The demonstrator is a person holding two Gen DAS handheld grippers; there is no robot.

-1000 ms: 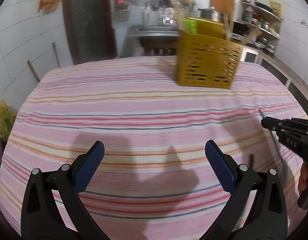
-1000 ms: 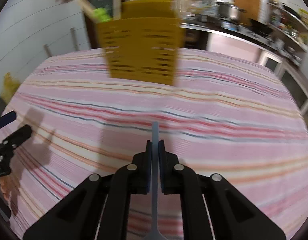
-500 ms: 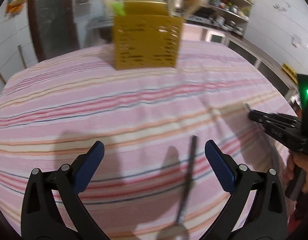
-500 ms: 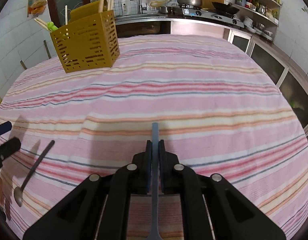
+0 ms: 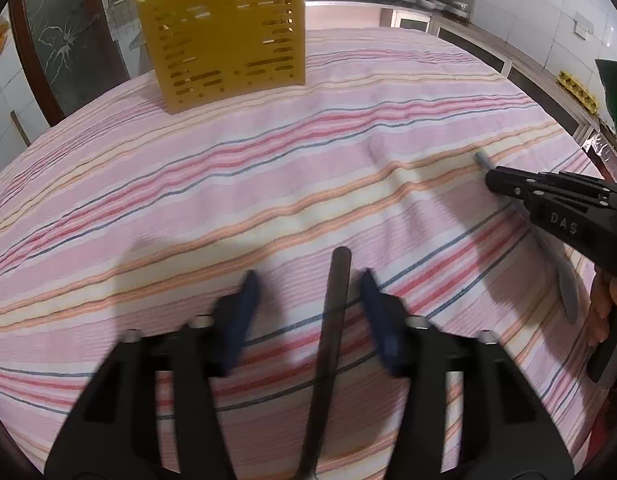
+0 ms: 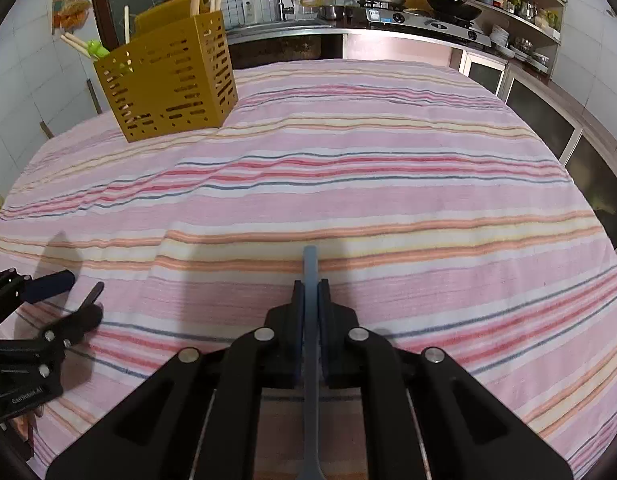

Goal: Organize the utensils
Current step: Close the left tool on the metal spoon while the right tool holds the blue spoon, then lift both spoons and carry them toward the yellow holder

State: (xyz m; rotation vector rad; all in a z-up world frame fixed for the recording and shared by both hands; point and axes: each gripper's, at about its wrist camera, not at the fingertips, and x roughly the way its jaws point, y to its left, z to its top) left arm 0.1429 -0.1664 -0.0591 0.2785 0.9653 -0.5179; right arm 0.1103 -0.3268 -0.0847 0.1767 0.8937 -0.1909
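My left gripper point(image 5: 306, 300) has just been closing around a dark spoon handle point(image 5: 334, 320) lying on the striped cloth point(image 5: 268, 160) near the counter's near edge; the fingers point(image 5: 240, 316) have not yet touched it. My right gripper point(image 6: 309, 312) is clenched on a blue-grey utensil point(image 6: 310, 268). Only the left view shows that utensil's blade end. The yellow caddy point(image 6: 168, 80) stands at the far left corner.

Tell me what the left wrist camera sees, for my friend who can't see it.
The left gripper has just been closing its blue jaws around a dark spoon handle lying on a pink striped cloth, not yet pinching it. A yellow basket stands at the far end, and the right gripper holds a blue utensil at the right.
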